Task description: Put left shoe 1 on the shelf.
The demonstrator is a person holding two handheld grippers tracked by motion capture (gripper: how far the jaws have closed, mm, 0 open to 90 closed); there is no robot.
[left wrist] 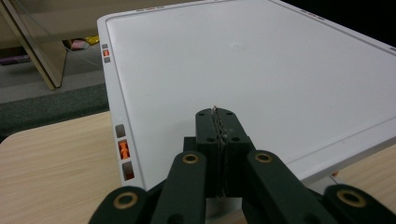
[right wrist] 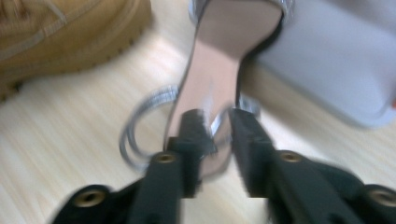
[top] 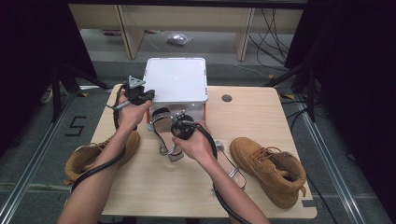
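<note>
A: Any writing or brand that can be read?

B: Only a black "5" marked on the floor (top: pixel 77 126), left of the wooden table (top: pixel 261 116) in the high view. The white box (top: pixel 176 80) near the table's far edge, upper centre of the frame, carries small orange and grey tabs along its rim but no legible text. The tan boots, one at lower left (top: pixel 100 156) and one at lower right (top: pixel 270 169), show no readable label.

A: Where is the sandal?

B: The silver sandal (top: pixel 164 122) sits mid-table, toe against the box front, heel lifted. A second sandal (top: pixel 232 169) lies flat to the right, beside the forearm.

A: And the grippers?

B: The left gripper (left wrist: pixel 218 122) hangs over the box lid, jaws pressed together on nothing. The right gripper (right wrist: pixel 215 126) has its jaws about the sandal's heel strap; the blur hides whether the pads press on it.
</note>
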